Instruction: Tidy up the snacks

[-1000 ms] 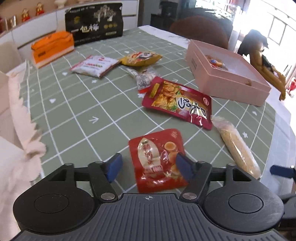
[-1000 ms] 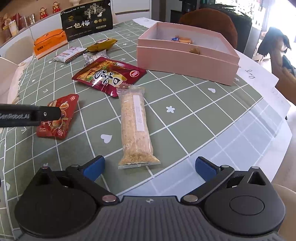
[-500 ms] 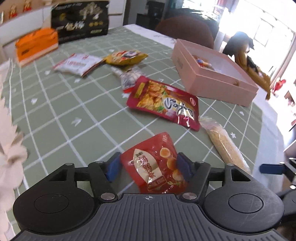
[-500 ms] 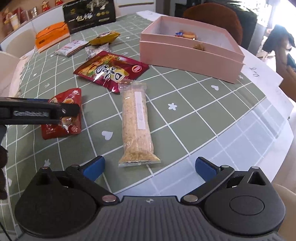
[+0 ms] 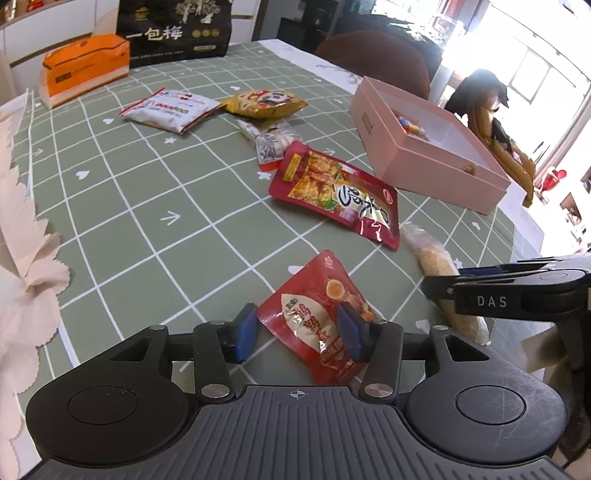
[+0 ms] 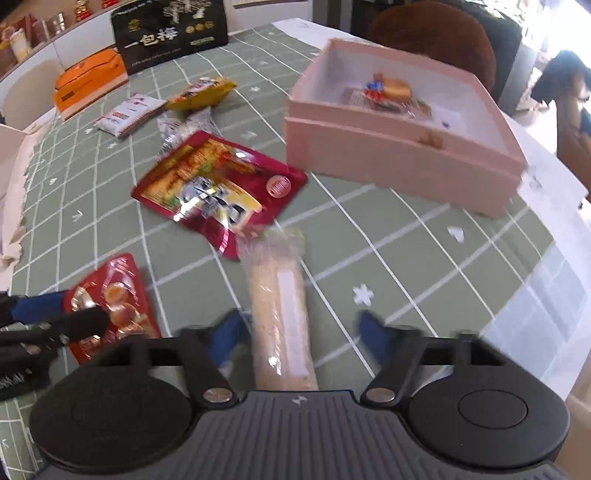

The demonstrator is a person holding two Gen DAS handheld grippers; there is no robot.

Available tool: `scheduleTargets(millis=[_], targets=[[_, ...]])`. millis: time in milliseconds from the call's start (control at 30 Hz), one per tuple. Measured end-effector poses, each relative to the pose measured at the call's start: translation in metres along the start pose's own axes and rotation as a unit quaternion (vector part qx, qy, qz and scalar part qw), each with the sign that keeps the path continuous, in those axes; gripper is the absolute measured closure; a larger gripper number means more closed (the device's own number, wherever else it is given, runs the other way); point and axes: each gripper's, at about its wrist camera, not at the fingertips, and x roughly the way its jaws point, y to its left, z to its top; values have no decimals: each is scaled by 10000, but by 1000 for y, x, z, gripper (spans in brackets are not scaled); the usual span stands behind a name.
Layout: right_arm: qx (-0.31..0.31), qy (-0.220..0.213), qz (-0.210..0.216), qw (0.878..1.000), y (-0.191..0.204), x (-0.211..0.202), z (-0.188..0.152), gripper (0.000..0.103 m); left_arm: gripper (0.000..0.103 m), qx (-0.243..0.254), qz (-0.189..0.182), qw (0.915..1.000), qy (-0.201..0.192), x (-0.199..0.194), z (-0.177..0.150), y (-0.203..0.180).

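A small red egg-snack packet (image 5: 306,314) lies on the green checked tablecloth between my left gripper's (image 5: 298,332) blue pads. The jaws are closing, one pad at its left edge and the other pressing its face, and the packet is creased. That gripper's fingers (image 6: 66,325) also show over the packet in the right wrist view. My right gripper (image 6: 301,332) straddles a long clear-wrapped biscuit bar (image 6: 280,295). Its blurred jaws are closing, with a gap still left on the bar's right side. A pink open box (image 6: 388,162) holding a few snacks stands beyond.
A large red snack bag (image 5: 336,192) lies between the bar and the pink box (image 5: 424,166). Farther back are a yellow packet (image 5: 266,103), a white packet (image 5: 170,110), an orange box (image 5: 85,66) and a black bag (image 5: 177,33). The table edge runs close on the right.
My left jaws have narrowed onto the red packet, which has tilted and creased. My right gripper has slid forward over the long bar and its jaws have come in from wide open.
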Motion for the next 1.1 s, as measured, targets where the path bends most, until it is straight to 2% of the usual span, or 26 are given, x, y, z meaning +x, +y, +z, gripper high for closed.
scheduleTargets(millis=[33,67,333,400,467,567,700,767,967,1033,1100], targets=[[-61,44,35,10000,2,-1,2,71,49,68,9,10000,11,1,1,-3],[-110,80,32,9999,4,-2,3,73,49,135,16,9999,21,2,2,-6],[133,24,-103,9999,-15,-11,-12,73,47,984,71,9951,50,12,8,-43],[171,-19,-145,9997,-20,-12,-16,72,42,1161,17,9932,95,15,9,-51],[203,-47,-167,9996,-24,-13,-18,71,28,1356,-75,9906,179,20,5,-58],[237,-67,-172,9995,-28,-14,-20,71,21,1698,45,9853,193,24,-4,-65],[261,-105,-186,9994,-33,-14,-22,70,22,1531,462,9871,75,25,-8,-57],[240,-145,-186,9994,-32,-14,-23,65,22,1387,614,9884,53,24,-5,-50],[348,-220,-247,9988,-39,-14,-27,49,17,1053,592,9927,62,28,5,-41],[369,-227,-226,9988,-42,-13,-27,47,15,1050,582,9927,74,29,7,-42],[336,-229,-223,9989,-43,-13,-28,47,18,1074,538,9927,53,28,5,-42]])
